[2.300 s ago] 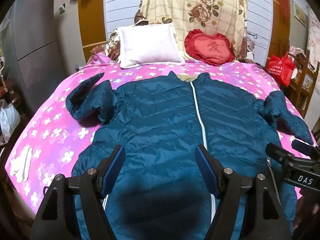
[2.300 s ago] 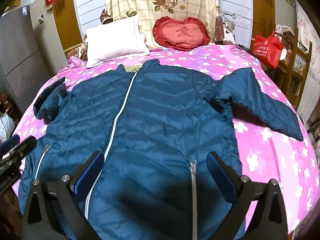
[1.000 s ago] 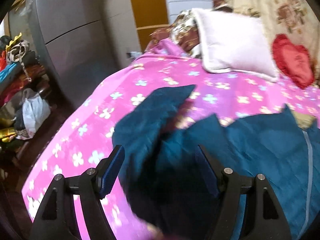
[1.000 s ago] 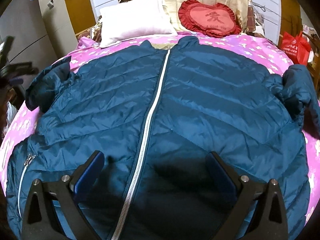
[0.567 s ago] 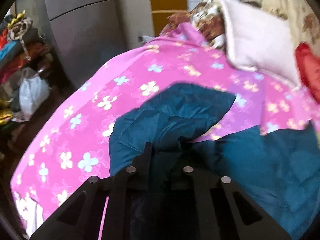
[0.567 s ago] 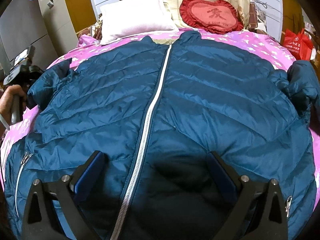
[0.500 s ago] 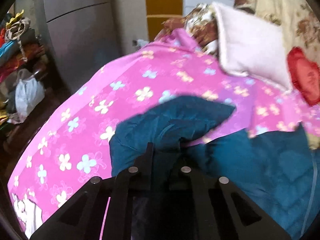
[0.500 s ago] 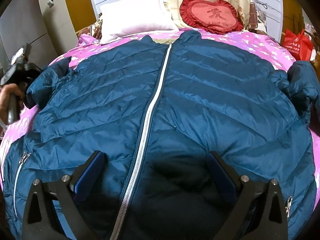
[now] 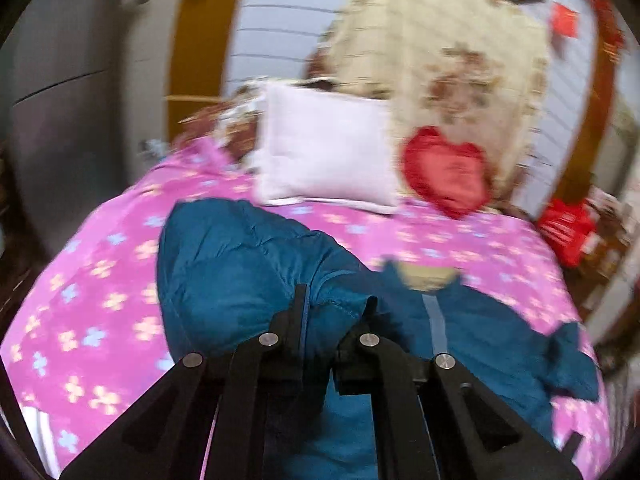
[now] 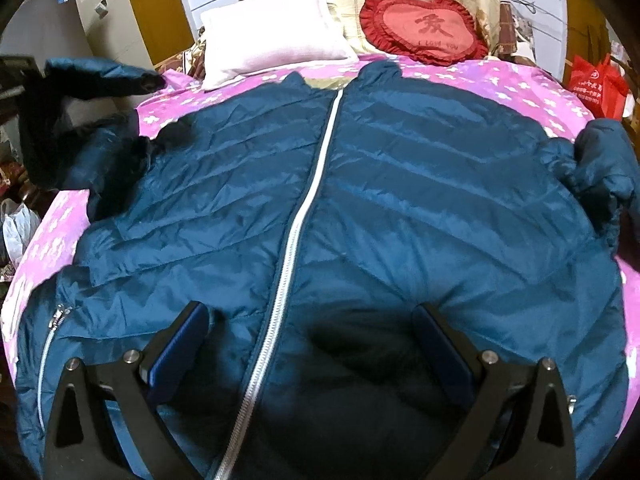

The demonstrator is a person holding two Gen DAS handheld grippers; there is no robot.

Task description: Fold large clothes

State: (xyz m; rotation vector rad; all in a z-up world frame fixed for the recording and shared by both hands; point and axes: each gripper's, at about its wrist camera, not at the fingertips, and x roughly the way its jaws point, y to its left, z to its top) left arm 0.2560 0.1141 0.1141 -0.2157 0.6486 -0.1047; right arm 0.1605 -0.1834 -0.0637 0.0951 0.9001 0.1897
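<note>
A dark teal quilted jacket (image 10: 360,208) lies front-up on a bed covered with a pink flowered sheet (image 10: 520,92), its collar toward the headboard and its white zipper (image 10: 296,232) closed down the middle. The left tool (image 9: 335,308) is clamped on the jacket's left sleeve (image 9: 240,272), a fold of the teal fabric pinched between its closed fingers; in the right wrist view that sleeve (image 10: 104,76) is raised off the bed at the far left edge, its cuff pointing toward the pillows. The left wrist view is blurred. The right tool (image 10: 310,344) hovers over the lower front of the jacket with its blue-padded fingers (image 10: 176,348) spread wide apart, gripping nothing, one on each side of the zipper. The jacket's other sleeve (image 10: 600,172) lies bunched at the right edge of the bed. A white pillow (image 10: 276,48) and a red heart-shaped cushion (image 10: 424,28) rest at the head of the bed, and a red bag (image 10: 596,84) sits beyond the right side.
</note>
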